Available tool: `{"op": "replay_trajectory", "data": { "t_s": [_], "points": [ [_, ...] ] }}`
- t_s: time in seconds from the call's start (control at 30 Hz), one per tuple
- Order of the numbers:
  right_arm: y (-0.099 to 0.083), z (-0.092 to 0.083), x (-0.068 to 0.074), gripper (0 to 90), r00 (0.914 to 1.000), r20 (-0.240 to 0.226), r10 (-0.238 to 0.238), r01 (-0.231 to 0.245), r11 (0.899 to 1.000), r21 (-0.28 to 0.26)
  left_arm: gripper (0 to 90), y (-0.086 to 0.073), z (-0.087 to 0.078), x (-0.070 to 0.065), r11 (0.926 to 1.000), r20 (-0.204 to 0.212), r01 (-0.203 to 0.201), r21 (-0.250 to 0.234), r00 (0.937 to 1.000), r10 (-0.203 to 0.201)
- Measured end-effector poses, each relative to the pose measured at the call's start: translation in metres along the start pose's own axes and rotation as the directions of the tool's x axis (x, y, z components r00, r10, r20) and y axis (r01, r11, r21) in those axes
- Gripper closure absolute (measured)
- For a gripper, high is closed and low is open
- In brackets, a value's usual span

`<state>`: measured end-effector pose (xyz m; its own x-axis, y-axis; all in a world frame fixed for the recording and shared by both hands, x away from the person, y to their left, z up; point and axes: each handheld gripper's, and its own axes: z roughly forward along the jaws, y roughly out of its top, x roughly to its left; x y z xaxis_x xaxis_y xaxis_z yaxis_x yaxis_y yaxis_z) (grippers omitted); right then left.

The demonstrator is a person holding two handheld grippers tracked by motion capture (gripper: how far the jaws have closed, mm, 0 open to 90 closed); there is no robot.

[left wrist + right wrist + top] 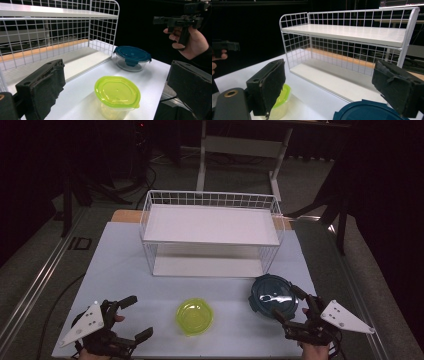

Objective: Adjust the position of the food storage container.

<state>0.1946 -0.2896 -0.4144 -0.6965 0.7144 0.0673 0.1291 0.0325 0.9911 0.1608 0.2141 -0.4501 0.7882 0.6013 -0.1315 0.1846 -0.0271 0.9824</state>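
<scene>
The yellow-lidded container (194, 316) stands near the worktop (120, 270) front edge, free space all around. At 3 o'clock: the blue-lidded container (272, 293). At 12 o'clock: the wire shelf (211, 232). Left tongs (135, 318) and right tongs (286, 303) are wide open, holding nothing.

White wire rack (210, 227); glossy clear containers, yellow-green lid (194, 316), blue lid (273, 294); matt table (125, 270).

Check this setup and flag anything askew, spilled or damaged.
Nothing stands out. The yellow-lidded container and the blue-lidded container sit upright with lids on, in front of the white wire rack, which stands square. No spills on the table. Both grippers, left and right, are open.
</scene>
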Motion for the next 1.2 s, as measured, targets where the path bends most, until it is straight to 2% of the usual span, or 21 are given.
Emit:
{"op": "replay_trajectory", "data": {
  "t_s": [0.17, 0.4, 0.5, 0.57, 0.63, 0.67, 0.7, 0.73, 0.77, 0.8, 0.83, 0.9, 0.93, 0.97, 1.0, 1.07, 1.1, 1.17, 1.2],
  "points": [
    [0.002, -0.002, 0.001, 10.8, 1.0, 0.01, -0.001, 0.001, 1.0, -0.002, 1.0, 0.002, 0.0, -0.001, 0.9999, 0.002, -0.001, -0.01, 1.0, 0.001],
    [0.005, -0.002, 0.005, 10.8, 1.0, -0.001, -0.009, 0.009, 1.0, -0.002, 1.1, 0.003, 0.004, -0.006, 1.0, 0.022, -0.004, 0.003, 0.9997, 0.004],
    [0.006, -0.003, 0.005, 10.8, 1.0, 0.001, -0.008, 0.008, 1.0, -0.005, 1.1, 0.003, 0.005, -0.007, 1.0, 0.049, -0.005, 0.002, 0.9988, 0.005],
    [0.006, -0.003, 0.005, 10.8, 1.0, 0.004, -0.005, 0.005, 1.0, -0.006, 4.9, 0.003, 0.008, -0.008, 0.9999, 0.059, -0.005, 0.013, 0.9982, 0.004],
    [0.007, -0.003, 0.005, 10.8, 1.0, 0.001, 0.0, 0.0, 1.0, -0.005, 7.6, 0.004, 0.012, -0.008, 0.9997, 0.09, 0.007, 0.022, 0.9959, -0.009],
    [0.007, -0.003, 0.004, 10.9, 1.0, 0.003, 0.007, -0.007, 1.0, -0.006, 15.5, 0.004, 0.013, -0.009, 0.9997, 0.096, 0.006, 0.025, 0.9953, -0.009],
    [0.007, -0.003, 0.004, 10.9, 1.0, 0.003, 0.007, -0.007, 1.0, -0.006, 15.5, 0.005, 0.015, -0.009, 0.9996, 0.097, 0.01, 0.028, 0.9952, -0.012],
    [0.006, -0.002, 0.004, 10.8, 0.9999, -0.005, 0.013, -0.013, 1.0, -0.004, 24.3, 0.005, 0.017, -0.008, 0.9994, 0.117, 0.017, 0.032, 0.993, -0.021],
    [0.006, -0.002, 0.004, 10.8, 0.9999, -0.005, 0.013, -0.013, 1.0, -0.004, 24.3, 0.006, 0.018, -0.008, 0.9991, 0.128, 0.019, 0.038, 0.9915, -0.024],
    [0.006, -0.002, 0.005, 10.9, 0.9999, -0.004, 0.013, -0.013, 1.0, -0.004, 29.8, 0.006, 0.021, -0.009, 0.9988, 0.124, 0.017, 0.046, 0.992, -0.023],
    [0.007, -0.002, 0.005, 10.9, 0.9999, -0.008, 0.012, -0.012, 1.0, -0.003, 34.9, 0.005, 0.024, -0.009, 0.9981, 0.138, 0.019, 0.059, 0.9901, -0.027],
    [0.007, -0.002, 0.006, 10.8, 0.9998, -0.013, 0.013, -0.013, 1.0, 0.0, 45.9, 0.004, 0.029, -0.01, 0.9962, 0.128, 0.015, 0.086, 0.9915, -0.026],
    [0.006, -0.003, 0.006, 10.9, 0.9997, -0.017, 0.016, -0.016, 1.0, -0.003, 54.8, 0.002, 0.036, -0.01, 0.993, 0.15, 0.018, 0.117, 0.9881, -0.036],
    [0.006, -0.003, 0.006, 10.9, 0.9997, -0.017, 0.016, -0.016, 1.0, -0.003, 58.7, 0.002, 0.036, -0.01, 0.993, 0.15, 0.018, 0.117, 0.9881, -0.036],
    [0.006, -0.003, 0.005, 10.9, 0.9998, -0.015, 0.016, -0.016, 1.0, -0.005, 58.7, 0.001, 0.039, -0.011, 0.9904, 0.149, 0.007, 0.138, 0.9884, -0.028],
    [0.006, -0.003, 0.004, 10.9, 0.9993, -0.021, 0.03, -0.03, 1.0, -0.005, 69.2, -0.002, 0.05, -0.018, 0.9835, 0.181, -0.013, 0.18, 0.9833, -0.02],
    [0.006, -0.003, 0.004, 10.9, 0.9993, -0.021, 0.03, -0.03, 1.0, -0.005, 72.4, -0.002, 0.05, -0.018, 0.9835, 0.181, -0.013, 0.18, 0.9833, -0.02],
    [0.005, -0.003, 0.004, 10.9, 0.9993, -0.022, 0.03, -0.03, 1.0, -0.005, 74.7, -0.004, 0.058, -0.024, 0.9777, 0.198, -0.031, 0.207, 0.9802, -0.011],
    [0.005, -0.003, 0.004, 10.9, 0.9992, -0.024, 0.033, -0.033, 0.999, -0.006, 81.8, -0.008, 0.068, -0.03, 0.9646, 0.209, -0.047, 0.26, 0.978, -0.009]
  ]
}}
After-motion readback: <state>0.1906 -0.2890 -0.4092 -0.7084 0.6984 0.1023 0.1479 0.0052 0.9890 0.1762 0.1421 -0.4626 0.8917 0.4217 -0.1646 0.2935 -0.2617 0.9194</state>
